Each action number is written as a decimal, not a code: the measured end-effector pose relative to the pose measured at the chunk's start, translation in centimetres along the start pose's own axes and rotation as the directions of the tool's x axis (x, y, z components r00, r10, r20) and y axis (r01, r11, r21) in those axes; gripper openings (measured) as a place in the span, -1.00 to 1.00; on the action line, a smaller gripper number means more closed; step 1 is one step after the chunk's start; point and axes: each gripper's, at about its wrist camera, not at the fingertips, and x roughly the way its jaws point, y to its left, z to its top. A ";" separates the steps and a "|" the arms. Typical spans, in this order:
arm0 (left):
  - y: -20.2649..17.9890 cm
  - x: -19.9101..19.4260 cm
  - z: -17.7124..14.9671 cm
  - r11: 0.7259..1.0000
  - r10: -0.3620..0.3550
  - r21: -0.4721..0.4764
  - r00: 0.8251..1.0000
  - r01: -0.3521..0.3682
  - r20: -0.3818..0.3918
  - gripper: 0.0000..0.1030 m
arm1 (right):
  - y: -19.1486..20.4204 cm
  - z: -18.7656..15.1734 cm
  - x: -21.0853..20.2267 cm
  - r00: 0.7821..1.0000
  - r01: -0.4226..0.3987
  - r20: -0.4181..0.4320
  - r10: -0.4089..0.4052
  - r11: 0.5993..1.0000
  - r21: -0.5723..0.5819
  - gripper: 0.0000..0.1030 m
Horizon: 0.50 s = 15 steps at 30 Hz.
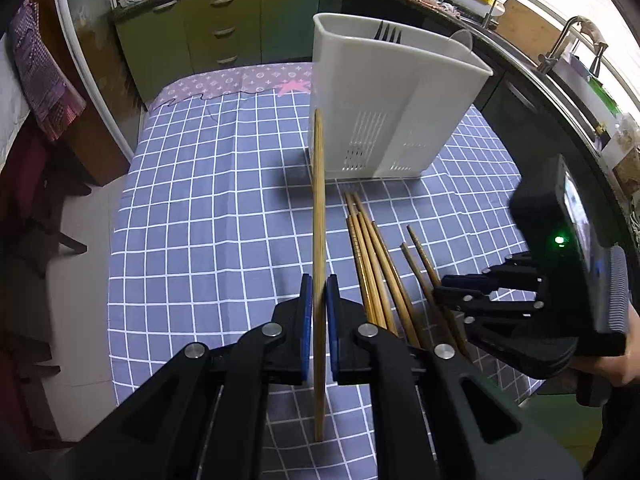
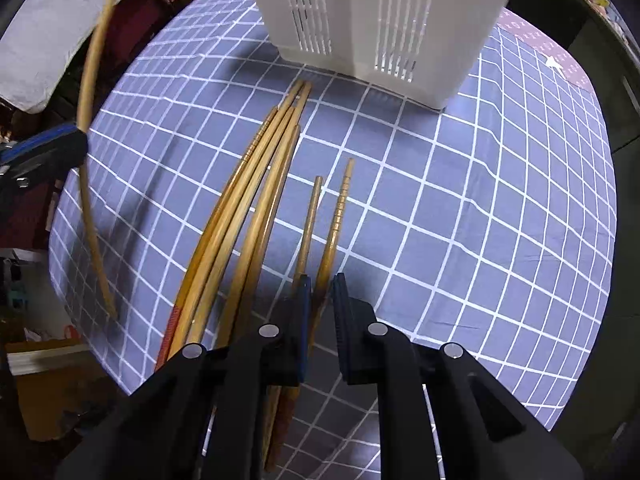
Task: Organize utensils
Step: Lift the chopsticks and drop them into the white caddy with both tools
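your left gripper (image 1: 319, 304) pinches one chopstick (image 1: 319, 216), its long axis aimed up toward the holder (image 1: 384, 92) ahead. your right gripper (image 2: 320, 300) looks nearly closed on a chopstick from the pile (image 2: 256, 200); contact is hard to confirm.

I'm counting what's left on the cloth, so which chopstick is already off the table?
The single chopstick clamped in the left claw, standing upright in front of the white utensil holder. The other chopsticks lie flat on the checked tablecloth.
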 end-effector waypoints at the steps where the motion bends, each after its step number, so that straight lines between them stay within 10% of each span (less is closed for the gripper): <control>1: -0.1 -0.1 -0.1 1.000 0.000 0.003 1.000 0.000 0.003 -0.86 | 0.3 0.2 0.1 1.000 0.015 0.000 -0.015 1.000 -0.007 -0.76; 15: 0.7 -2.3 -0.5 1.000 -0.014 0.012 0.998 0.013 0.063 -0.86 | 0.6 -1.5 -6.6 0.980 -0.045 0.194 0.042 0.999 0.008 -0.86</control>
